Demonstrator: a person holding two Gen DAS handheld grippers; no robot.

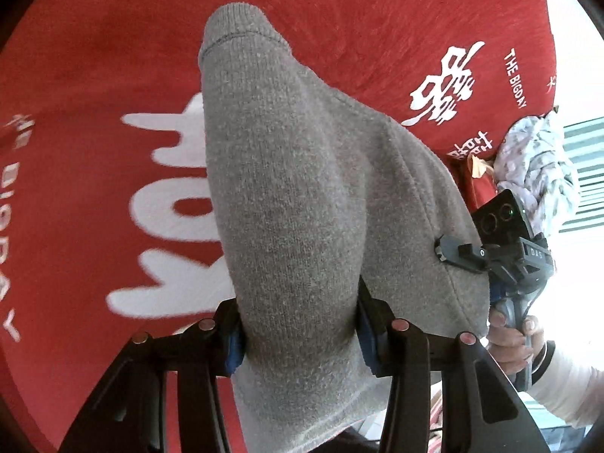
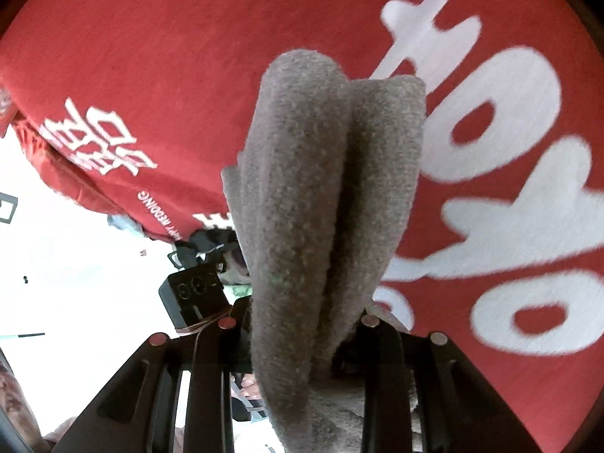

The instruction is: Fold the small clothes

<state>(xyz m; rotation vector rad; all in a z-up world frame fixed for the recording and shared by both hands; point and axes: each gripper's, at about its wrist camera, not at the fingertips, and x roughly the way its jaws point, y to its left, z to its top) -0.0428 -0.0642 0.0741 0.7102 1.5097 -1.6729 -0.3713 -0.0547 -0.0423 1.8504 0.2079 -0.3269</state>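
The left gripper [image 1: 300, 334] is clamping its fingers on the grey knitted garment [image 1: 302, 196], holding it above the red printed cloth [image 1: 94, 75] covering the desk. The right gripper [image 2: 302, 324] is pinching the garment's bunched folds too.

A table covered by a red felt-like cloth [image 1: 358, 11] carries everything; the cloth bears large white lettering [image 2: 502, 173], white Chinese characters [image 1: 445, 87] and the small words "THE BIGDAY". Its edge hangs down over the table's side. Near that edge a crumpled white garment with a grey pattern [image 1: 536, 166] lies on the cloth.
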